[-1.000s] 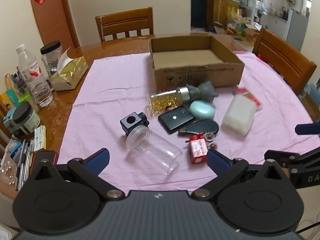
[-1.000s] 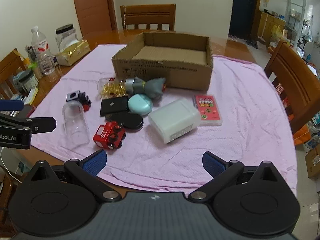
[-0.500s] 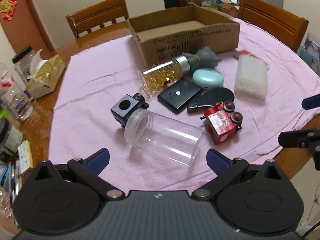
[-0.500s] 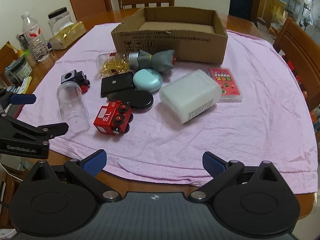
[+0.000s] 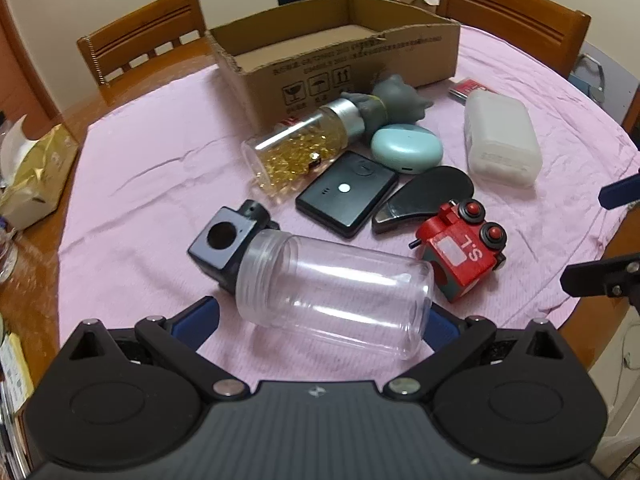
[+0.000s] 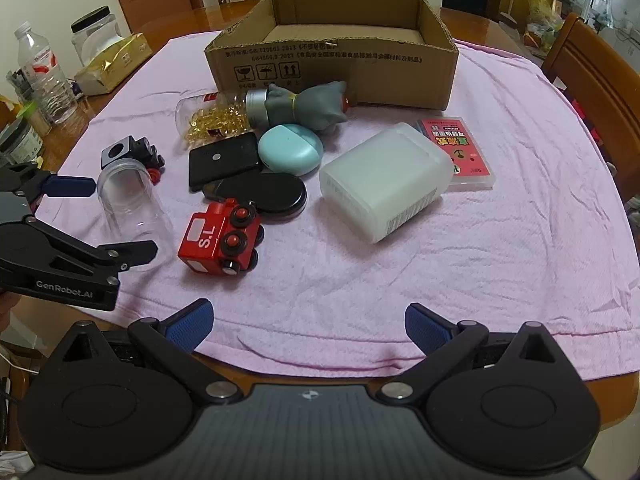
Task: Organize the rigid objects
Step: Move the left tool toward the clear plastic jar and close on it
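Note:
A clear lidless jar [image 5: 332, 292] lies on its side on the pink cloth [image 5: 132, 184]. My left gripper [image 5: 320, 320] straddles it end to end; its jaws are closing, and the blue pads do not visibly press on it. The right wrist view shows the same left gripper [image 6: 120, 216] around the jar [image 6: 128, 200]. Beside it sit a red toy train [image 5: 464, 256] and a black cube toy [image 5: 224, 240]. An open cardboard box [image 5: 360, 64] stands at the back. My right gripper [image 6: 308, 320] is open over the cloth's front edge, holding nothing.
Between jar and box lie a black power bank [image 5: 348, 192], a teal case [image 5: 406, 146], a capsule bottle [image 5: 296, 152], a grey toy [image 5: 394, 100], a white plastic container [image 5: 500, 140] and a pink card box [image 6: 456, 148]. Bottles and a gold tissue pack [image 6: 114, 62] crowd the left.
My left gripper has dropped and rolled toward the clear jar, which now lies between its fingers. My right gripper has come lower and a little closer to the objects.

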Motion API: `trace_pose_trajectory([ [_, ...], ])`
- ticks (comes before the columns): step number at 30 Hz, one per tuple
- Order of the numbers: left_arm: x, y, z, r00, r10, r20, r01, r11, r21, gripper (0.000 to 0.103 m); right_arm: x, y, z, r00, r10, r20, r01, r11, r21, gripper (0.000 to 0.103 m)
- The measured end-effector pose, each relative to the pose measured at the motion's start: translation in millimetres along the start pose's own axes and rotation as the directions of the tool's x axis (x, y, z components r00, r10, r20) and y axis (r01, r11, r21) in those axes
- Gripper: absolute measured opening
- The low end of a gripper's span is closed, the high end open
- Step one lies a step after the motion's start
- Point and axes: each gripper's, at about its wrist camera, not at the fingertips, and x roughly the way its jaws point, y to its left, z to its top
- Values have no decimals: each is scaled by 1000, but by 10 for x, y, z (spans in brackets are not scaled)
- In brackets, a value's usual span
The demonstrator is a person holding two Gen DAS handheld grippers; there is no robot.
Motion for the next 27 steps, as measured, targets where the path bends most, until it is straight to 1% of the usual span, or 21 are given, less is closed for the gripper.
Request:
trace_pose_trajectory([
  [1,13,-1,7,1000,-10,-1,10,1000,1,98,2,4,5,1000,-3,0,3,1000,1,103],
  [3,24,4,11,999,-38,3,38,999,-6,90,17,6,13,1000,-2,-3,2,1000,1,103],
  [4,24,6,12,999,-50,5,51,999,-11,90,27,5,13,1000,-2,-4,2,1000,1,103],
  [7,17,5,0,999,-52,6,52,998,-18,90,76,3,5,1000,-7,-16,7,1000,-2,103],
  [11,-39,22,-68,999,-33,-6,33,998,-56,90,145,9,-16,999,-10,-32,9,1000,-15,103],
  [18,-216,165,-320,998,49,-36,-55,983,-173,90,280,130,10,999,15,-45,-18,997,-71,103],
  [21,-222,237,-387,998,51,-34,-57,978,-201,90,353,244,61,998,39,-39,-43,993,-114,103],
  [25,-197,265,-395,999,46,-21,-49,978,-204,90,469,433,151,998,61,-5,-61,979,-195,103],
  [27,-176,262,-384,999,41,-18,-44,978,-206,91,533,520,183,998,56,16,-51,971,-234,103],
])
